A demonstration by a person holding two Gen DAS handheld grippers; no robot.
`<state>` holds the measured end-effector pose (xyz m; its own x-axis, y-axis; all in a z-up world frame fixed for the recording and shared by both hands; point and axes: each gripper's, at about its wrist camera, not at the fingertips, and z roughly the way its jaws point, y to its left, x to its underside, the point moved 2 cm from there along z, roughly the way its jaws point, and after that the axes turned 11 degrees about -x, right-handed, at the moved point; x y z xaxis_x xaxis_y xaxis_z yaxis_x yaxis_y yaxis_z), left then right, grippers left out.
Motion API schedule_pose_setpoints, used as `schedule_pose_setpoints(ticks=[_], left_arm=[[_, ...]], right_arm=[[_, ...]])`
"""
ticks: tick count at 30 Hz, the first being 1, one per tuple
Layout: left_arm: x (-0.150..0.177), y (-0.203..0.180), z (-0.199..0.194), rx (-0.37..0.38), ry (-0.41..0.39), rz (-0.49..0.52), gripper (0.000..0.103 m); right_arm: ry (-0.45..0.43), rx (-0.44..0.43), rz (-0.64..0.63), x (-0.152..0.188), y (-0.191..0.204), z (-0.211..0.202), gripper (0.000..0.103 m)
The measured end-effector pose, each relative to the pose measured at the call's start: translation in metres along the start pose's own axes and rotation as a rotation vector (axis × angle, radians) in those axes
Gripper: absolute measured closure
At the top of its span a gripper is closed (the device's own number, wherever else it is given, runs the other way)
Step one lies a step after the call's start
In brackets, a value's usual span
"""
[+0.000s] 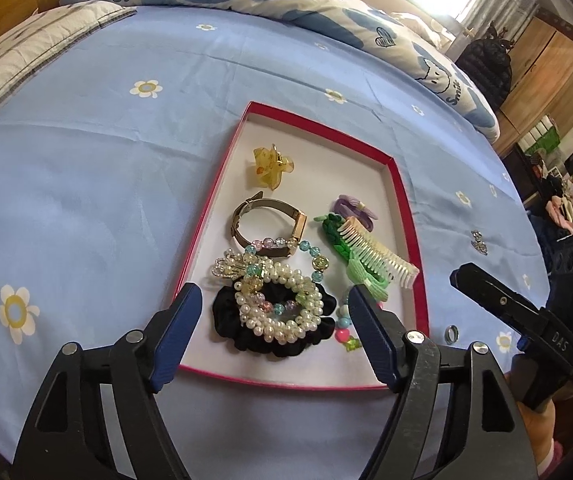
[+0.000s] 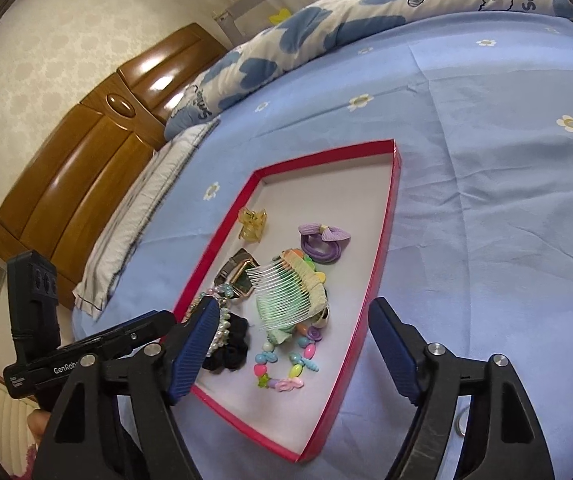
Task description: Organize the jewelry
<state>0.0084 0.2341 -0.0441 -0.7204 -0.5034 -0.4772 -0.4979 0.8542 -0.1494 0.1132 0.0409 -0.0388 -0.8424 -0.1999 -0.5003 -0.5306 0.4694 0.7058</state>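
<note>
A shallow red tray (image 1: 400, 184) with a white floor lies on the blue flowered bedsheet. It holds a yellow claw clip (image 1: 270, 168), a metal watch band (image 1: 270, 224), a pearl bracelet (image 1: 282, 304) on a black scrunchie (image 1: 226, 312), a green comb (image 1: 370, 252) and a purple hair tie (image 1: 354, 210). My left gripper (image 1: 274, 294) hangs open over the pearl bracelet, touching nothing. My right gripper (image 2: 295, 305) is open above the comb (image 2: 286, 292) and a pastel bead bracelet (image 2: 286, 364), with nothing between its fingers.
A dark ring (image 1: 451, 334) lies on the sheet just right of the tray, and a pair of sparkly earrings (image 1: 478, 240) lies further right. A blue-heart quilt (image 1: 326, 4) is bunched at the far side. A wooden headboard (image 2: 86, 152) stands to the left.
</note>
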Motion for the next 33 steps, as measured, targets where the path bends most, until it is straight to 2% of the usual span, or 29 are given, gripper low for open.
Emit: schedule_pose_setpoints(ticks=[12, 17, 27, 33], left_arm=[[0.015, 0.002, -0.027, -0.024, -0.029, -0.005, 0.026], [0.027, -0.001, -0.045, -0.05, -0.063, 0.018, 0.02], [0.052, -0.007, -0.074, -0.162, -0.137, 0.082, 0.015], [0.055, -0.012, -0.095, -0.178, -0.161, 0.122, 0.014]], right_arm=[[-0.03, -0.03, 0.016, 0.017, 0.014, -0.023, 0.022], [-0.038, -0.009, -0.015, 0.027, 0.024, -0.033, 0.021], [-0.035, 0.129, -0.15, 0.051, 0.049, -0.054, 0.012], [-0.025, 0.195, -0.229, 0.056, 0.065, -0.064, 0.009]])
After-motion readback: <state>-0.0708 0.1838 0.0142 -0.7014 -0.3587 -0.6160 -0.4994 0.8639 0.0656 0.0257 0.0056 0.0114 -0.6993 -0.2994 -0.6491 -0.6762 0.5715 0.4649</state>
